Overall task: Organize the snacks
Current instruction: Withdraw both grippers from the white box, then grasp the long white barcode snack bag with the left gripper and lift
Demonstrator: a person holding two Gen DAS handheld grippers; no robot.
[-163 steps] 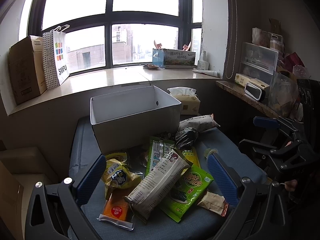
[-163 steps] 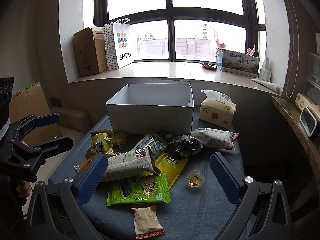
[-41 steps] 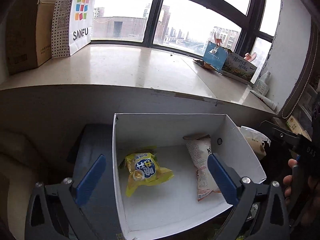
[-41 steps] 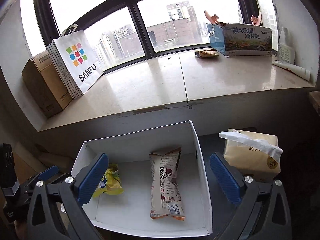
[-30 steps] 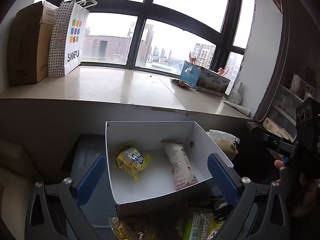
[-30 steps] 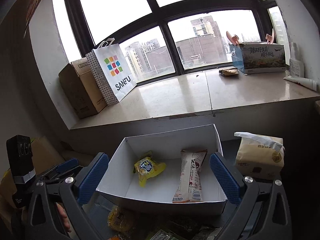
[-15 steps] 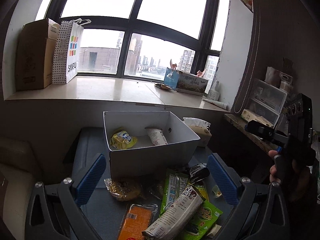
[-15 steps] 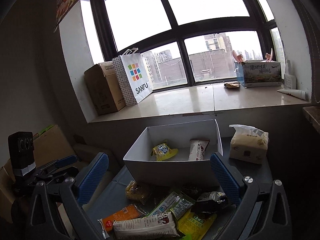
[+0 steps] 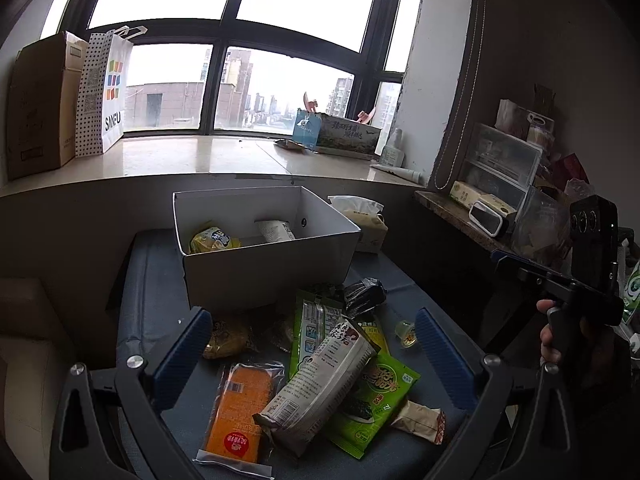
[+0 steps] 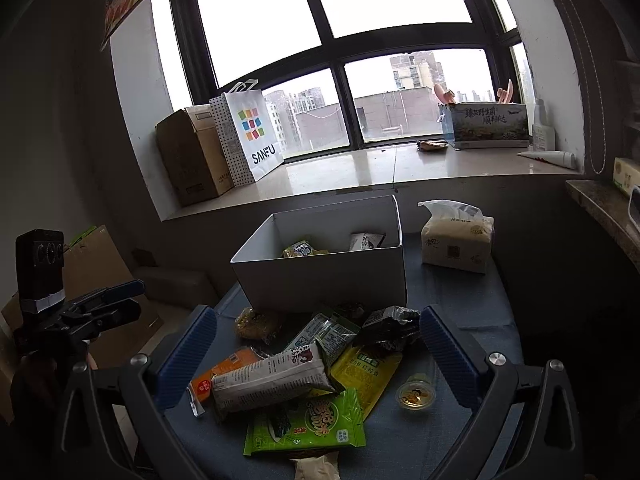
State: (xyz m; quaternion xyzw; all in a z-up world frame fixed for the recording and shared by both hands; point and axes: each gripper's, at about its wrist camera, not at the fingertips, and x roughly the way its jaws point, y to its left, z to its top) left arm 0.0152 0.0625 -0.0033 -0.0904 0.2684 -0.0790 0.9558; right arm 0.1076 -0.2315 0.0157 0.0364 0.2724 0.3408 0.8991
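Observation:
A white box (image 9: 272, 268) (image 10: 332, 276) stands at the back of a blue-covered table (image 9: 156, 320). A yellow snack bag (image 9: 212, 240) (image 10: 300, 249) and a long white pack (image 9: 278, 230) (image 10: 366, 240) lie inside it. In front lies a pile of snacks: a long grey-white pack (image 9: 320, 380) (image 10: 268, 376), an orange pack (image 9: 240, 412), green packs (image 9: 372, 392) (image 10: 308, 424), a black wrapper (image 9: 364, 292) (image 10: 390, 326) and a small jelly cup (image 9: 407, 332) (image 10: 415, 396). My left gripper (image 9: 312, 348) and right gripper (image 10: 318, 348) are both open and empty above the pile.
A tissue pack (image 9: 364, 220) (image 10: 456, 240) stands right of the box. The window sill behind holds a cardboard box (image 10: 192, 156), a SANFU bag (image 10: 250, 132) and a printed box (image 10: 484, 126). A cluttered shelf (image 9: 500, 184) is at the right.
Both grippers have pulled back and down from over the box to above the snack pile. The yellow bag and the long white pack stay in the box.

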